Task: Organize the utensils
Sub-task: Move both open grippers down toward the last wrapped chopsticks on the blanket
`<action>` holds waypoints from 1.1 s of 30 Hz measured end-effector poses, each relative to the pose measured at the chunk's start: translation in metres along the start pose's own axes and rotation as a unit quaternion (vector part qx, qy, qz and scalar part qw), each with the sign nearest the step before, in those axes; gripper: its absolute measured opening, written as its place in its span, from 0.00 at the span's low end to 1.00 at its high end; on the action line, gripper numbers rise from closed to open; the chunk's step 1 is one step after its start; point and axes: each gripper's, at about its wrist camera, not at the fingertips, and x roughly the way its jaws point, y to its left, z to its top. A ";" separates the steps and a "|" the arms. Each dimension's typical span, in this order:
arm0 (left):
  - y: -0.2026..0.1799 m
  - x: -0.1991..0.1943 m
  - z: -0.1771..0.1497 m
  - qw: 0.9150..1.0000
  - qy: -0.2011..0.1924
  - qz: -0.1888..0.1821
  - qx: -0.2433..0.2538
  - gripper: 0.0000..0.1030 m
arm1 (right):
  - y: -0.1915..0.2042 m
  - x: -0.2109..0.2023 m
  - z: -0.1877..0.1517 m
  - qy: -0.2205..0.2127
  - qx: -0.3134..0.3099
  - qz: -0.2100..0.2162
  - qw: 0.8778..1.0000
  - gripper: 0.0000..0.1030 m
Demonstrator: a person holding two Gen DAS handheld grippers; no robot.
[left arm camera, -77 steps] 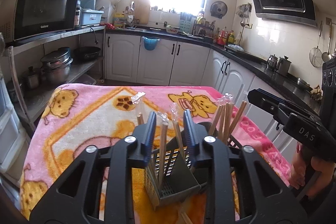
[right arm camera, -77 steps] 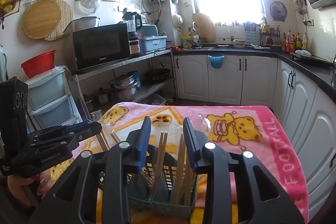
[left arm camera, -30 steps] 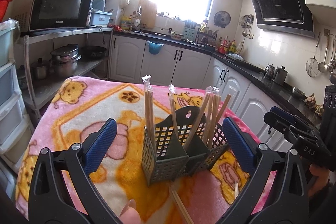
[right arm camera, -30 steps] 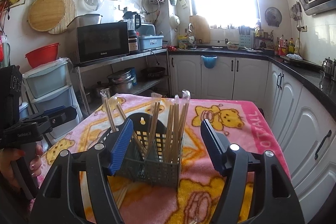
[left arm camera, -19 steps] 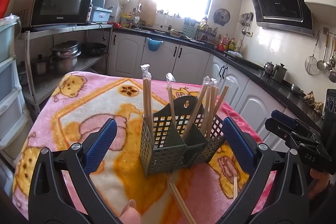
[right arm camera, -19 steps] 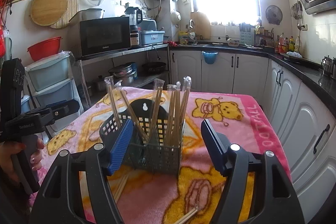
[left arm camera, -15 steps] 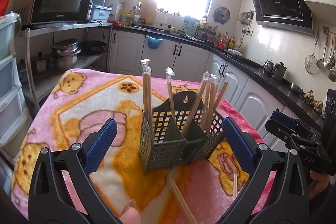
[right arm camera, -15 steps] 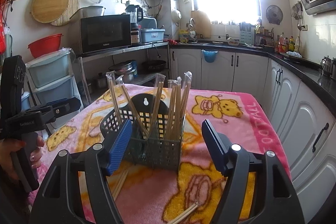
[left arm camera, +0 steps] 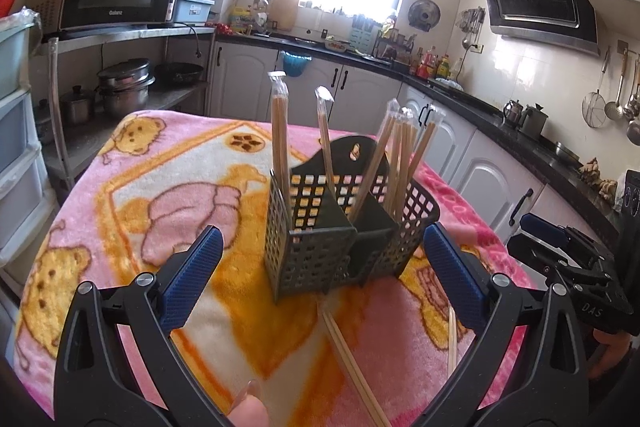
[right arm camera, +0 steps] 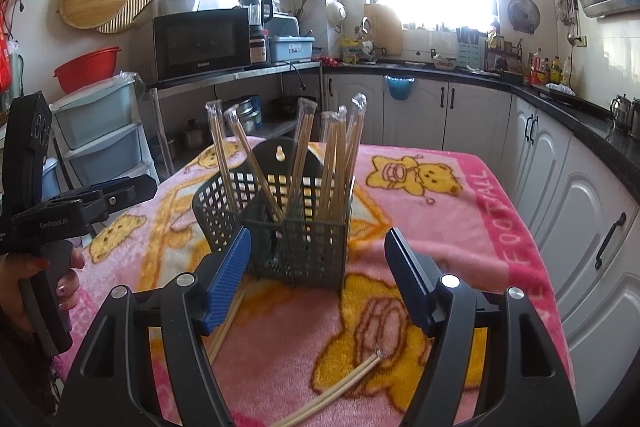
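A dark grey slotted caddy [left arm camera: 316, 251] [right arm camera: 304, 247] stands upright on the pink bear blanket [left arm camera: 168, 179]. Several wrapped chopstick pairs [left arm camera: 280, 143] [right arm camera: 336, 155] stand in it. Loose chopsticks lie on the blanket in front of it: one pair [left arm camera: 352, 359] and a single stick [left arm camera: 452, 335] in the left wrist view, a pair [right arm camera: 344, 383] and another [right arm camera: 226, 327] in the right wrist view. My left gripper [left arm camera: 321, 251] is open with blue pads [left arm camera: 192, 279] wide apart and nothing held. My right gripper [right arm camera: 318, 243] is open too, short of the caddy.
Each gripper shows in the other's view, held by a hand: the right one [left arm camera: 568, 259], the left one [right arm camera: 80, 207]. White cabinets [right arm camera: 580, 211] flank the table on the right. A metal shelf with a microwave [right arm camera: 200, 43] and plastic drawers [right arm camera: 100, 131] stands on the left.
Both grippers were nearly shut around standing sticks over the caddy, then opened wide. Since then they have drawn back and sunk, and the loose chopsticks have come into view.
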 end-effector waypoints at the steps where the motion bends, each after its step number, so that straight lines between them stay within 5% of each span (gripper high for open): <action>1: -0.001 0.001 -0.002 1.000 0.003 0.000 0.001 0.90 | -0.001 0.000 -0.002 0.003 0.000 -0.002 1.000 0.65; 33: -0.032 0.055 -0.064 0.992 0.116 -0.023 0.033 0.90 | -0.034 0.021 -0.078 0.109 0.039 -0.021 0.993 0.65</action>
